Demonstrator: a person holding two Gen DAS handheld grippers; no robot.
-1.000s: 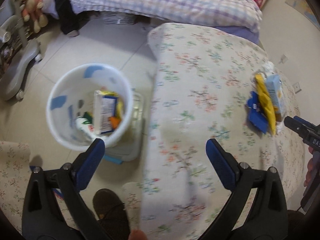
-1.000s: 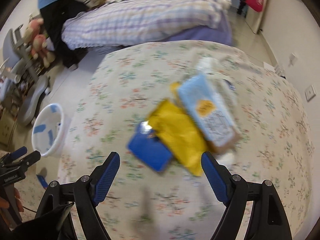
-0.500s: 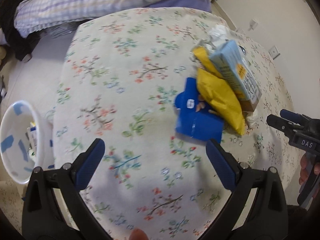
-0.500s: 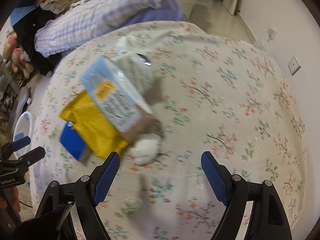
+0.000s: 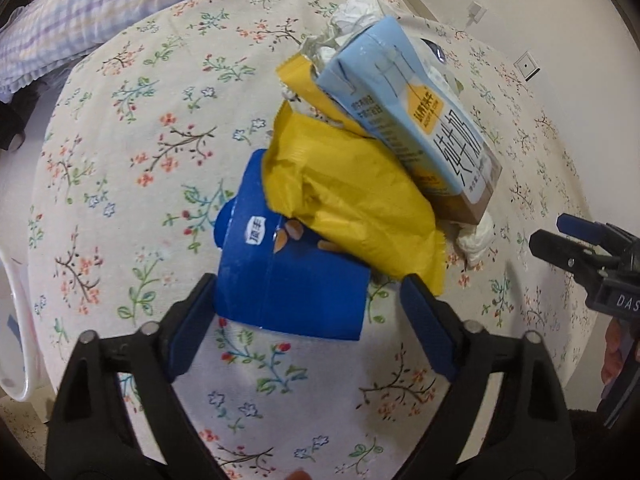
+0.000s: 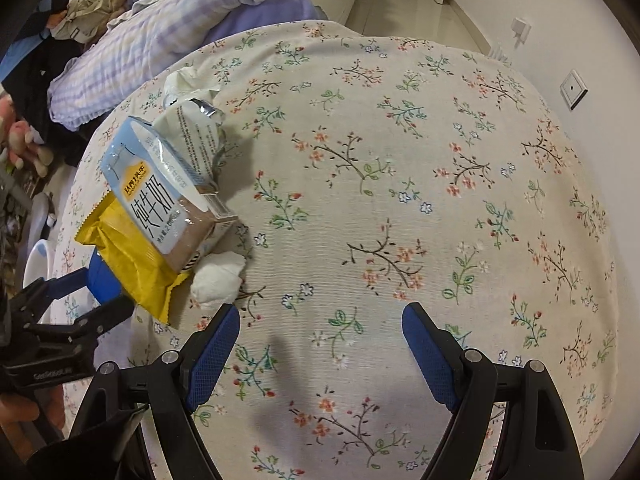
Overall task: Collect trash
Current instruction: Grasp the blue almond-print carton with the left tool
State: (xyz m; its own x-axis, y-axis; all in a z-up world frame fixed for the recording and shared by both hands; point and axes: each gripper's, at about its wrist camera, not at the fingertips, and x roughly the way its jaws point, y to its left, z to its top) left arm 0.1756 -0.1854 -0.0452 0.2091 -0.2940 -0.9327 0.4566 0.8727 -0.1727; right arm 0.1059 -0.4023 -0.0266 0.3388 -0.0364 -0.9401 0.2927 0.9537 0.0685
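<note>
My left gripper (image 5: 306, 308) is spread wide and low over the table (image 5: 132, 128), its jaws straddling the near end of the blue pack (image 5: 280, 280). The left pad looks to be at the pack's edge; I can't tell if it touches. Nothing is pinched yet.

The pile is all here in one heap. The yellow wrapper (image 5: 352, 204) lies across the blue pack, the milk carton (image 5: 416, 128) rests on top of the wrapper, and there's crumpled white paper (image 5: 356, 12) at the far end behind a torn silver-lined packet (image 6: 196, 136). A tissue wad (image 6: 218, 276) sits just beside the carton's near corner.

My right gripper (image 6: 320, 344) hangs open too, over bare cloth to the right of the heap, holding nothing. The tissue wad is just off its left pad.

The bin (image 5: 16, 320) shows only as a white rim at the far left edge of the left view, off the side of the table. What's in it I can't see from here.

So I'd say this heap is wholly untouched: five or six pieces left on the table, none in hand. The blue pack looks like my first take, but with the wrapper and carton stacked on it, pulling it may drag or tip the rest. The tissue is the easy one for my right.
</note>
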